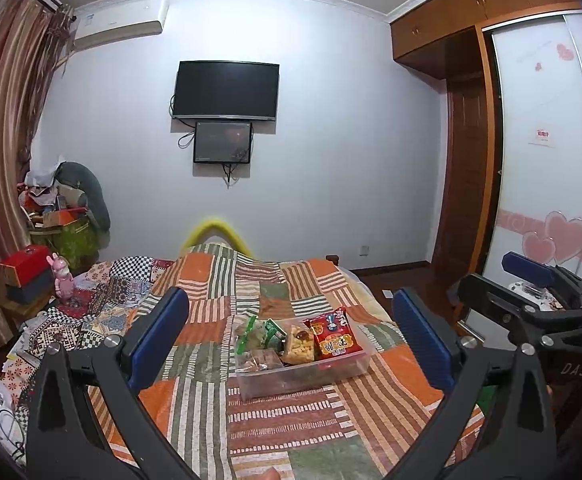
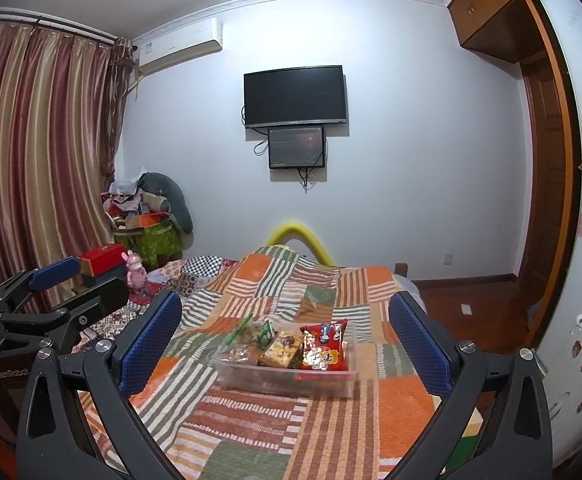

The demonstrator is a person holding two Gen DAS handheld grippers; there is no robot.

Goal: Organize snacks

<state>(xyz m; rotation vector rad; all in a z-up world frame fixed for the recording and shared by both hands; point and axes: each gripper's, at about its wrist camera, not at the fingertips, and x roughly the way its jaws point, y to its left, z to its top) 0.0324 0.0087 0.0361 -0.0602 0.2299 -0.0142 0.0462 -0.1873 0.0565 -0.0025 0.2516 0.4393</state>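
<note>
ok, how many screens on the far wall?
2. A large black flat-screen TV is mounted on the white wall; a smaller dark monitor hangs directly below it, cables dangling. Both look off or dim. None seem hidden.

Left tool [image 1: 291,336] and right tool [image 2: 285,334] both gape wide, holding nothing.

The clear bin [image 1: 303,376] hides the lower parts of its snack packets [image 1: 275,344], whose small print is illegible.
</note>
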